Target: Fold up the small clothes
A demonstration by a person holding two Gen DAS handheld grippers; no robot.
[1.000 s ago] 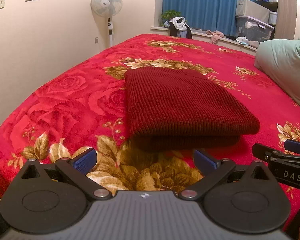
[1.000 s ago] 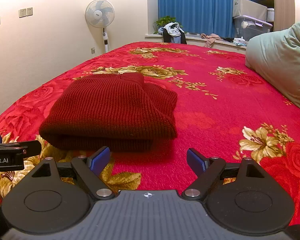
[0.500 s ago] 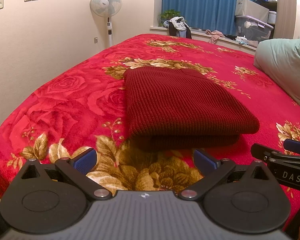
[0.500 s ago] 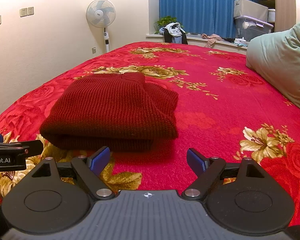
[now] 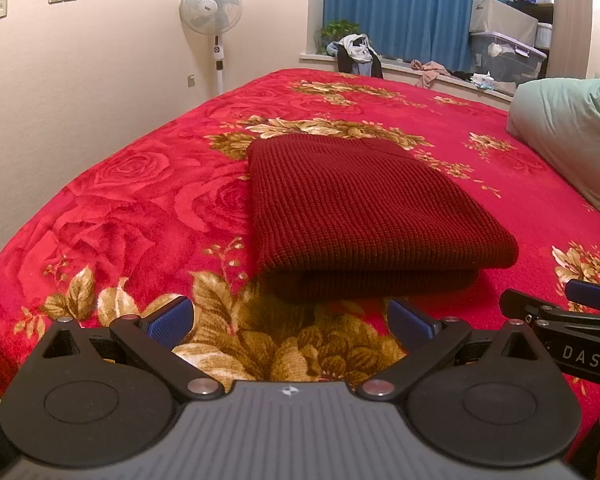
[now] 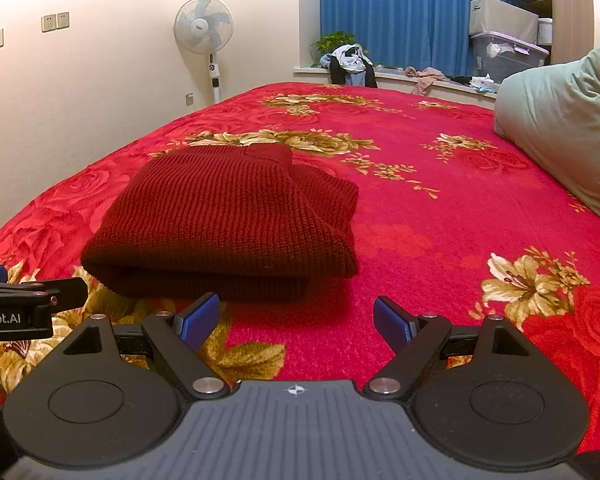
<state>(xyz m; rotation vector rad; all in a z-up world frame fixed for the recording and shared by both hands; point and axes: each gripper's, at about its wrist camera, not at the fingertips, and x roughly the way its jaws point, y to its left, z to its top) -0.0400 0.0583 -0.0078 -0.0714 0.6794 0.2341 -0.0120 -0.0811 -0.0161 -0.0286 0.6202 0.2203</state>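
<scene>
The left gripper (image 5: 290,318) has its two blue-padded fingers spread wide with nothing between them, and the folded dark red knitted garment (image 5: 356,208) lies on the red flowered bedspread (image 5: 132,208) just in front of its tips, apart from them. The right gripper (image 6: 296,320) is also spread wide and holds nothing; the garment (image 6: 228,216) lies ahead of it and a little to its left, not touching. A pale green pillow (image 6: 560,128) rests far to the right of both grippers.

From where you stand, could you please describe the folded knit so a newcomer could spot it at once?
Start at the bed's red floral blanket. Near its front edge, just ahead of both open grippers, lies the dark red ribbed knit garment, folded into a thick rectangle. It is the only plain, unpatterned item there; the pale green pillow lies far right.
</scene>
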